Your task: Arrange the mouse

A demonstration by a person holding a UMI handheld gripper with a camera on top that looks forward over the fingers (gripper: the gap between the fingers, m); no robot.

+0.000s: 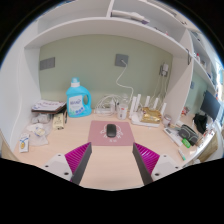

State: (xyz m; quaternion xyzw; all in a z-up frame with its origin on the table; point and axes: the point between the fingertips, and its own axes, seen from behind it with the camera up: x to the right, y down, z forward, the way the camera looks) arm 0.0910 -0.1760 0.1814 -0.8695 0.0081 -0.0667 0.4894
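Apparently the mouse [111,130], a small dark shape, lies on a pink mouse mat [109,134] toward the middle of the pale bench [60,150], just ahead of the tool [110,153] and centred on the gap between its fingers. The tool's two fingers stand well apart, their magenta pads [76,155] facing each other, with nothing between them; neither touches the mouse or the mat.

Judging from this, the arranging is either at its very start or just finished: the mouse sits roughly square on its mat, but the pictures alone cannot settle whether that is its intended spot. If a move is still due, the tool would need to go forward and close on the mouse's sides.

Around it, a blue detergent bottle [79,98] with a white cap stands beyond the mat to the left, against the green back wall. Further left is a cluster of small packages and containers [44,116], too small to name. Beyond the mat to the right sit white upright items [128,104] and a tray-like clutter [150,115], and at the far right a dark monitor [211,108] with more items before it. White shelves [100,20] run overhead. Nothing lies between the tool and the mouse; the approach looks open.
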